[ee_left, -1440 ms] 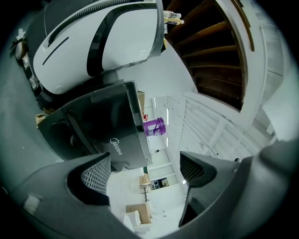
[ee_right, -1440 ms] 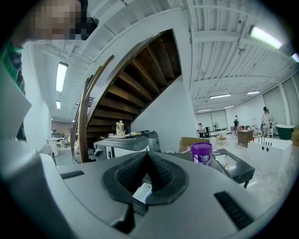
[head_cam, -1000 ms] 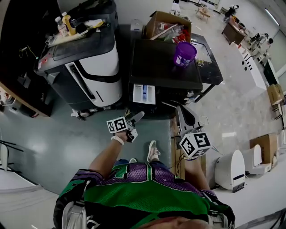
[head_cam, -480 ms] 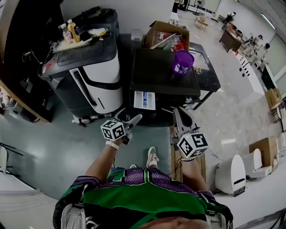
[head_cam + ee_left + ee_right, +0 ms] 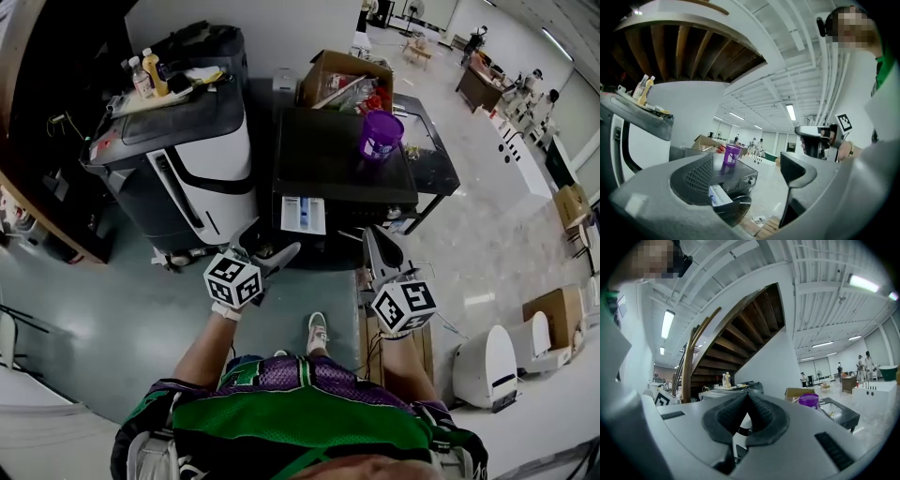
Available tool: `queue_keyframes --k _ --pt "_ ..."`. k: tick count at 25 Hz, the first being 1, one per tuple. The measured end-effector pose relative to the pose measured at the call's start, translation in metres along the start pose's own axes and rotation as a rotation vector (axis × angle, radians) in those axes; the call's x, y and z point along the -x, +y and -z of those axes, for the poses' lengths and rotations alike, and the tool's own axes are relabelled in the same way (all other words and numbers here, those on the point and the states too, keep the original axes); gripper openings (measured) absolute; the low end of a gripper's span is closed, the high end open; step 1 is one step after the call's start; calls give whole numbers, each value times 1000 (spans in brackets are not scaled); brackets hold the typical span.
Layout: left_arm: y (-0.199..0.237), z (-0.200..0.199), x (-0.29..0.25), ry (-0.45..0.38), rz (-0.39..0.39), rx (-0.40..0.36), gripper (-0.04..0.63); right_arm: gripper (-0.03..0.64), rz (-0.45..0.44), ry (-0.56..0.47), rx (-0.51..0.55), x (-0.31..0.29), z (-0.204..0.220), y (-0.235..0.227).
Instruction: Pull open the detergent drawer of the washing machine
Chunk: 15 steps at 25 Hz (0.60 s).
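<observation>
- Your left gripper [image 5: 267, 243] held its jaws wide apart, with nothing clamped between them.
- The left gripper view showed what filled that gap: the black washing machine [image 5: 342, 155] stood well beyond the jaw tips, not touched by either jaw.
- The detergent drawer [image 5: 303, 214] already stuck out from the machine's front. It was a white tray with a blue part inside, lying ahead of the open left jaws and lower than the tips.
- The head view alone showed that the drawer sat at the front's left corner, nearer your left jaws than your right ones.
- Your right gripper [image 5: 747, 399] had its jaws closed together, pad against pad, with nothing between them. Only the right gripper view made that plain, since from above you saw just one narrow tip.
- A purple cup [image 5: 379, 136] stood upright on the washing machine's top, beyond both pairs of jaws. It appeared between the left jaws in the left gripper view and to the right of the closed jaws in the right gripper view.
- Bottles [image 5: 147, 71] sat on a white and grey machine [image 5: 202, 155] off to the left of your left jaws.
- The left gripper view caught your right gripper past its right jaw, a thing the right gripper's own camera could not show.
- A cardboard box [image 5: 345, 73] behind the washing machine showed best from above.
</observation>
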<state>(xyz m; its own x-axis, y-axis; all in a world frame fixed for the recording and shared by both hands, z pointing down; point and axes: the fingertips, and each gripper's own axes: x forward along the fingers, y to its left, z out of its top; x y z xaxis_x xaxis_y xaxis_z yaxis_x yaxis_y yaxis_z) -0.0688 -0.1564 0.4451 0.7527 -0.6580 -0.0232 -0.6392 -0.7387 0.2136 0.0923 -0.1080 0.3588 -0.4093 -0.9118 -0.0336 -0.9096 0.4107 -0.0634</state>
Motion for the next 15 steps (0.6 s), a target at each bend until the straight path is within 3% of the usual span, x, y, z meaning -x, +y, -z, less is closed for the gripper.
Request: queue_keyframes --k 8,12,15 --pt "-20 -50 10 -21 -10 -127 444 2 10 -4 -16 0 -11 -5" --pt "-22 -70 7 -63 -33 -143 292 2 -15 -9 -17 -6 -19 -8" --pt "-23 -78 1 -72 -48 -143 262 2 -31 -19 -15 -10 -26 -15"
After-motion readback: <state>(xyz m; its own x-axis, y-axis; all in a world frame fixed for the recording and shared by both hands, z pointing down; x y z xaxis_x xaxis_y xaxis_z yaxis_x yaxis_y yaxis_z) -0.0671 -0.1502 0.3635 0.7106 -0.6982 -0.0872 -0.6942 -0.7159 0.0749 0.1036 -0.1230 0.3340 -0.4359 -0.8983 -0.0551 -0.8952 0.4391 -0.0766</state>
